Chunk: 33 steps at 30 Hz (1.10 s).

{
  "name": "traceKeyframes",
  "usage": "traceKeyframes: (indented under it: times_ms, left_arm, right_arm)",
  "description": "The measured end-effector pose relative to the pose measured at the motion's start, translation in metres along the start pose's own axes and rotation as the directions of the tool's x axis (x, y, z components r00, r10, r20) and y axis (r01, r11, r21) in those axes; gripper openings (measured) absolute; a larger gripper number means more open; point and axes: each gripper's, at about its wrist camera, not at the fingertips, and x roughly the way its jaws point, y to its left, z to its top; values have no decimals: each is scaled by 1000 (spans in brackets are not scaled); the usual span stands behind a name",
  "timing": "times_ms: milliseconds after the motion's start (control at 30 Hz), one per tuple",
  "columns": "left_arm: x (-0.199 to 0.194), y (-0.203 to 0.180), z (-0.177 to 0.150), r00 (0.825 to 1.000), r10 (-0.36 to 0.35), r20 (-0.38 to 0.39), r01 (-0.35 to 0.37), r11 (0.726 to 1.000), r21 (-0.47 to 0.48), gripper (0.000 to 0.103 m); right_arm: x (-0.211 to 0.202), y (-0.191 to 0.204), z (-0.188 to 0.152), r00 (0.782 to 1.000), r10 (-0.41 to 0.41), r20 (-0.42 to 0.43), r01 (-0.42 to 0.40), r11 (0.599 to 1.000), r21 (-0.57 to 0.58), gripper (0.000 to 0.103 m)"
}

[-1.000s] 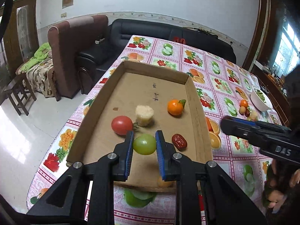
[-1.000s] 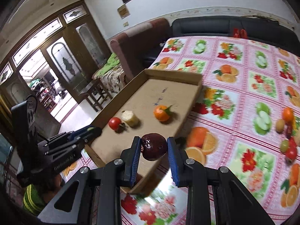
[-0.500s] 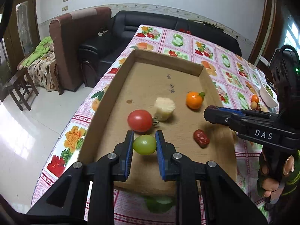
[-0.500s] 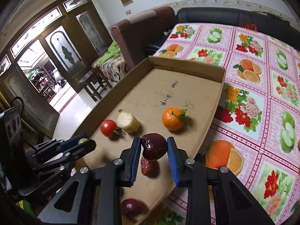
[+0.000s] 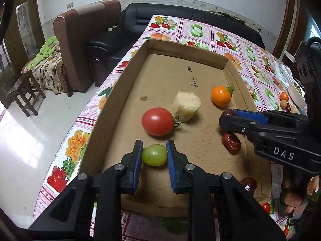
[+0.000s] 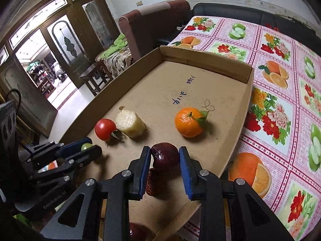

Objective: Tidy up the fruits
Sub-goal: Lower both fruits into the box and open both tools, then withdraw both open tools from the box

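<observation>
My left gripper (image 5: 154,154) is shut on a small green fruit (image 5: 154,155), low over the near left of the cardboard tray (image 5: 128,84). My right gripper (image 6: 165,157) is shut on a dark red fruit (image 6: 165,156), just above the tray floor near its right wall. In the tray lie a red tomato (image 5: 157,121), a pale cut chunk (image 5: 186,106), a tangerine (image 5: 220,98) and two red dates (image 5: 231,142). One date (image 6: 151,182) lies right under the right gripper. The left gripper (image 6: 88,147) shows at the left of the right wrist view.
A fruit-print tablecloth (image 6: 280,92) covers the table around the tray. A white bowl (image 5: 296,94) and several small fruits (image 5: 283,100) sit at the far right. A hand (image 5: 301,192) holds the right gripper. An armchair (image 5: 80,46) and a sofa stand beyond the table.
Both grippers have come forward and down over the tray with their fruits still held. The right one crossed from above the tray's right wall to above its floor.
</observation>
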Motion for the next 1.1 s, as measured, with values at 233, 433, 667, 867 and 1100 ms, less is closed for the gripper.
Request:
traceKeyframes:
  times_ms: [233, 433, 667, 867, 1100]
  left_arm:
    - [-9, -7, 1, 1000, 1, 20, -1, 1000, 6, 49]
    - [-27, -17, 1, 998, 56, 42, -55, 998, -28, 65]
    - [-61, -52, 2, 984, 100, 150, -95, 995, -37, 81]
    - [-74, -89, 7, 981, 87, 173, -85, 996, -21, 85]
    - [-86, -145, 3, 984, -10, 176, 3, 999, 37, 85]
  right_arm:
    - [-5, 0, -1, 1000, 6, -4, -6, 1000, 2, 33]
    - [-40, -7, -4, 998, 29, 60, -31, 999, 29, 34]
    - [-99, -32, -24, 990, 13, 142, -27, 995, 98, 39]
    - [-140, -64, -58, 984, -55, 167, 26, 985, 173, 48]
    - [-180, -96, -99, 972, -151, 179, 100, 959, 264, 49]
